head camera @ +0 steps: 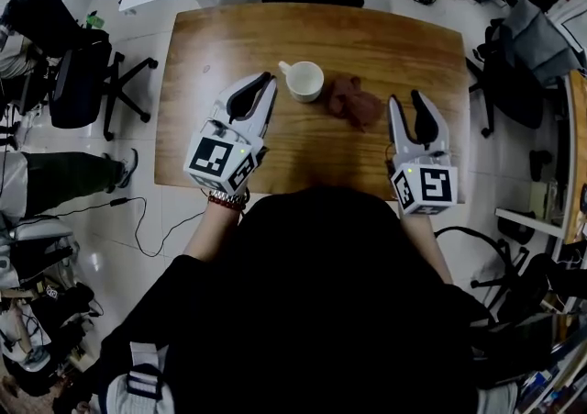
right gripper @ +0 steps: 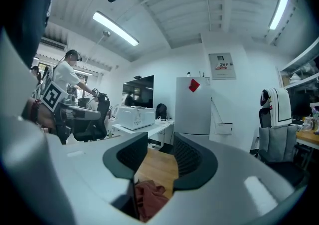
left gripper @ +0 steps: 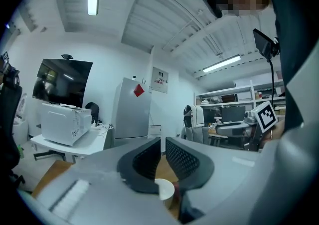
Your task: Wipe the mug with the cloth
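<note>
The mug [head camera: 304,80] is white, the cloth [head camera: 354,100] reddish-brown, the table [head camera: 404,45] warm brown wood grain.

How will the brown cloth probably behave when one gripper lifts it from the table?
The cloth lies crumpled in soft folds, so it will probably droop and hang rather than keep its shape. It looks thin, so it is likely light. A pinch on one fold may raise only that part at first.
</note>
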The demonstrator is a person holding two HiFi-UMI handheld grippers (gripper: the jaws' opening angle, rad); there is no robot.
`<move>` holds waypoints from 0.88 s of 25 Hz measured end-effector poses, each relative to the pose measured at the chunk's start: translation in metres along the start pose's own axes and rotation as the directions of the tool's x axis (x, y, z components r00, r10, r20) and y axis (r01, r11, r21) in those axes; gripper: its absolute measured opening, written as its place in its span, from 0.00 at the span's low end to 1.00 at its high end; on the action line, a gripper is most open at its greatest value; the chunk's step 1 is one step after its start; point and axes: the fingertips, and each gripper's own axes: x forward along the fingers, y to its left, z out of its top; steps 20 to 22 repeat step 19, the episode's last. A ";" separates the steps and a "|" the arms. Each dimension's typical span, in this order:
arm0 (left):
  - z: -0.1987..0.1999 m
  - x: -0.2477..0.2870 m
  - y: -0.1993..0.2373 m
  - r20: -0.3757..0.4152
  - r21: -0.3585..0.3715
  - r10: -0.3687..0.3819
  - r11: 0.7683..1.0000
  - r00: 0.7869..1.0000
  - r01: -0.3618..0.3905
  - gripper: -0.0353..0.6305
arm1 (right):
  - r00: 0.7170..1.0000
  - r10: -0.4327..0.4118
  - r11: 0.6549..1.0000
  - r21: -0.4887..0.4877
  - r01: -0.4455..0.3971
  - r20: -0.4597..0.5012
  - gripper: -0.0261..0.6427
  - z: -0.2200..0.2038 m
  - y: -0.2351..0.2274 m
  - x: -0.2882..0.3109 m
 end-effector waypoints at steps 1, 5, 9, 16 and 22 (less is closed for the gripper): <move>0.000 -0.002 0.002 -0.001 -0.004 0.002 1.000 1.000 -0.002 0.09 | 1.000 0.001 1.000 -0.003 -0.001 0.000 0.28 0.001 0.001 0.001; -0.002 -0.009 0.010 -0.002 -0.025 0.007 1.000 1.000 -0.007 0.09 | 0.999 0.029 0.999 -0.037 -0.028 0.024 0.27 0.008 0.012 0.005; 0.000 -0.016 0.012 0.005 -0.020 0.013 1.000 1.000 -0.013 0.09 | 0.998 0.054 0.996 -0.068 -0.052 0.031 0.26 0.011 0.021 0.010; 0.006 -0.019 0.010 0.011 -0.026 0.022 0.999 1.000 -0.021 0.09 | 0.999 0.045 0.998 -0.054 -0.045 0.009 0.26 0.005 0.020 0.007; 0.002 -0.021 0.008 0.006 -0.040 0.020 0.999 1.000 -0.019 0.09 | 0.999 0.043 0.998 -0.053 -0.041 0.022 0.24 0.004 0.018 0.004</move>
